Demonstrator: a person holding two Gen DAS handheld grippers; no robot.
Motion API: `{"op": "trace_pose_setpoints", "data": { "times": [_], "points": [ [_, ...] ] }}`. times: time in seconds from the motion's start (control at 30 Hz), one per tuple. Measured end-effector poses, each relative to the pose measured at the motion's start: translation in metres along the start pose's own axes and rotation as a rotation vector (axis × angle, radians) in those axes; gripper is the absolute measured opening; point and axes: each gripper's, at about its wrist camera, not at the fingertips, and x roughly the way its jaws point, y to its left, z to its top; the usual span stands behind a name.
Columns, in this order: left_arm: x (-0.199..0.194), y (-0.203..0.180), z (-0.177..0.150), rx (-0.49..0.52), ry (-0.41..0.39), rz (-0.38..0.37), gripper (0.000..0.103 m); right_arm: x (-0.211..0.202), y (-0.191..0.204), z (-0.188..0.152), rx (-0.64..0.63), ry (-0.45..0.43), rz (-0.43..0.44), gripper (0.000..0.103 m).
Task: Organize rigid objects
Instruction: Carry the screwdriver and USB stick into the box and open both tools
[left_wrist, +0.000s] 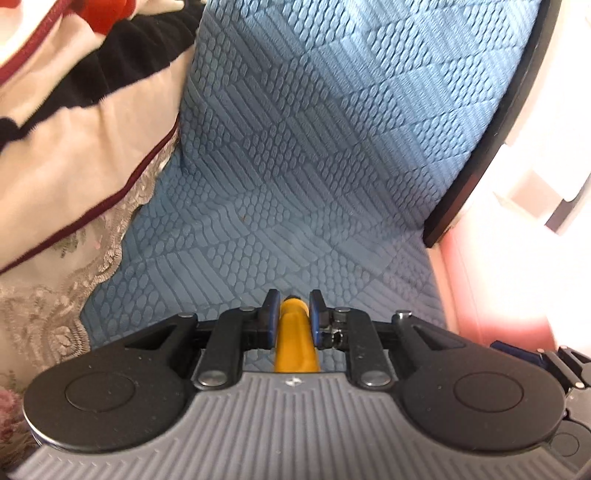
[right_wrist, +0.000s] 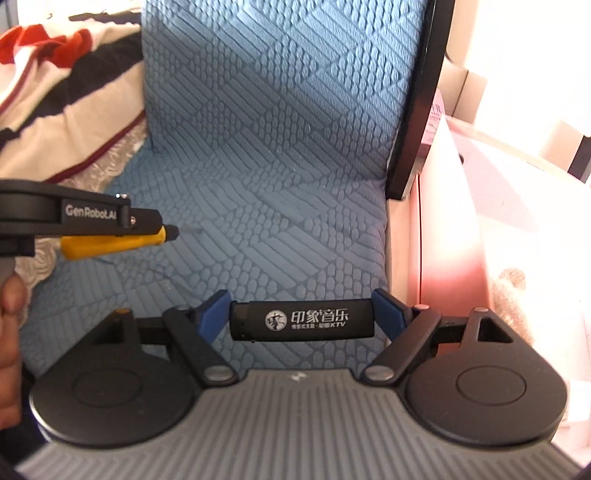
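Two rigid things are already in your grip above the blue quilted sofa cushion (right_wrist: 266, 147). Your left gripper (left_wrist: 291, 321) has its fingers (left_wrist: 269, 317) drawn nearly together on a yellow tool handle (left_wrist: 293, 343), which runs lengthwise between them with its dark tip poking forward. Your right gripper (right_wrist: 301, 317) stands wide, its blue fingers (right_wrist: 212, 310) pressing the two ends of a black lighter (right_wrist: 301, 320) held crosswise. Both items look light, stiff and smooth, so expect them to slide rather than bend. The end-to-end hold on the lighter is probably the weaker one; a grip across its flat sides would likely sit firmer. The handle is taken mid-length, which should balance well.
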Motion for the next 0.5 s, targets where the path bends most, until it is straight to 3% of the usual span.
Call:
{"op": "trace_pose_setpoints", "data": {
  "times": [0.5],
  "points": [
    [-0.046,-0.016,0.013,0.006,-0.067,-0.047,0.020,-0.043,-0.014,0.024,0.020,-0.070,0.043,0.085]
  ]
}}
